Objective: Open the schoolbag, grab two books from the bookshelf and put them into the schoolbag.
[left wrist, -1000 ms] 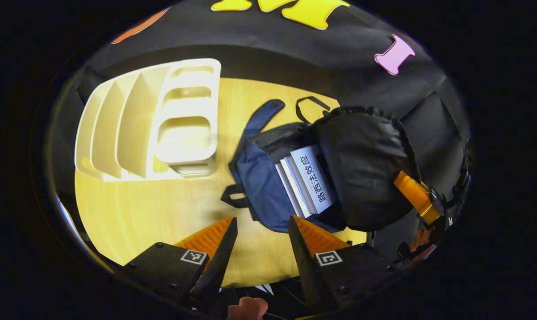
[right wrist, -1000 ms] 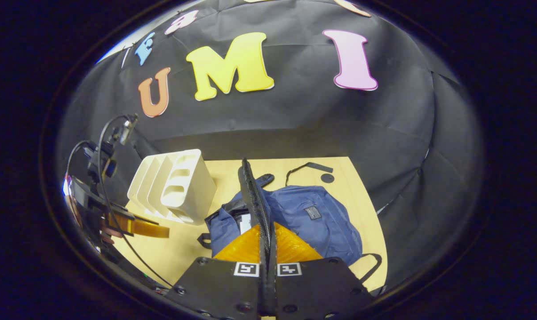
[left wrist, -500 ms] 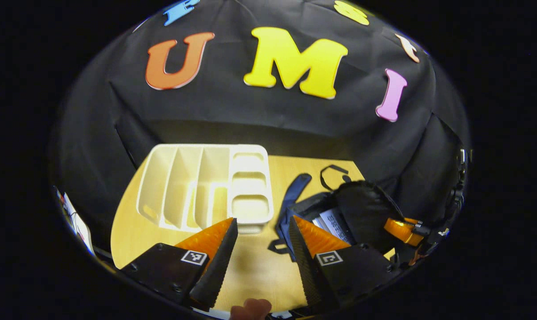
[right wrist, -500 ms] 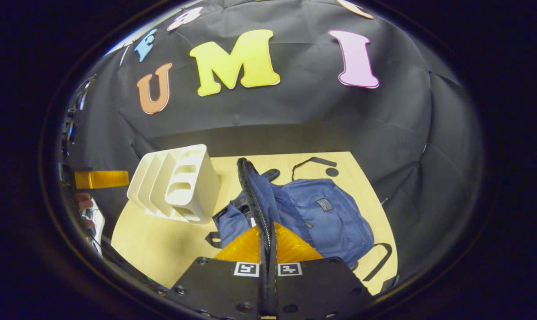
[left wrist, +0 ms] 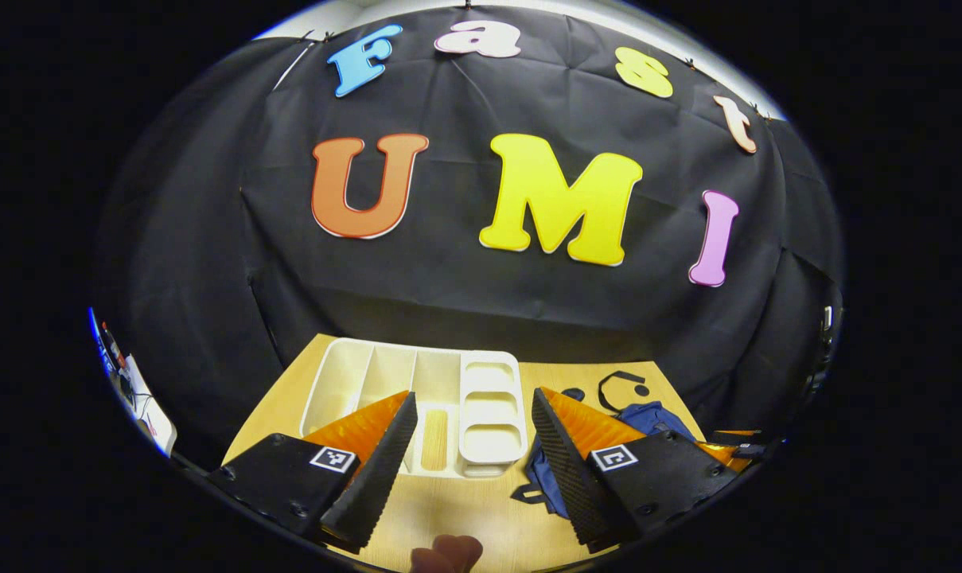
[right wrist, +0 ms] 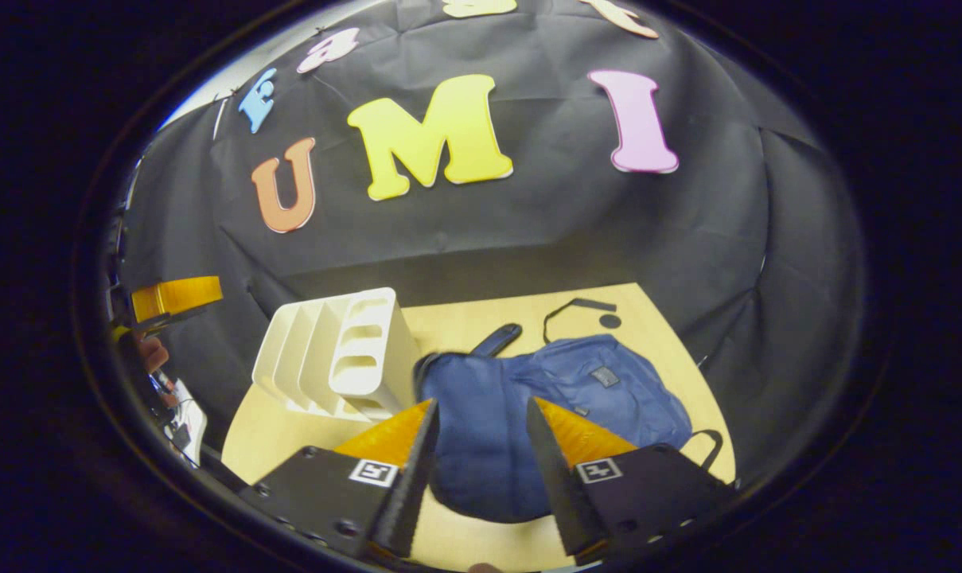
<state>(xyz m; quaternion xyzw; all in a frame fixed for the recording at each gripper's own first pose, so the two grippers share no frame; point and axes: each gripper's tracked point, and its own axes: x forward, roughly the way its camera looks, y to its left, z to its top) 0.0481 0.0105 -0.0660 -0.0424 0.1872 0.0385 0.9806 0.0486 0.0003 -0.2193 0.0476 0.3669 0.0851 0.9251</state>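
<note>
Blue schoolbag (right wrist: pixel 544 414) partly hidden behind right gripper's (right wrist: pixel 475 454) parted jaws.

We see a light wooden table (left wrist: pixel 465 509), its bare top glossy under the booth light, and it appears again in the right gripper view (right wrist: pixel 465 318), where its far edge meets the backdrop. Behind it hangs a black cloth (left wrist: pixel 449 302), creased and slightly wrinkled, which wraps round both sides of the table (right wrist: pixel 528 231). Above the cloth's upper edge we make out a pale strip (left wrist: pixel 345 9). Off the table's left side sits some white clutter with dark cables (left wrist: pixel 134 390), too small for us to identify (right wrist: pixel 182 414).
</note>
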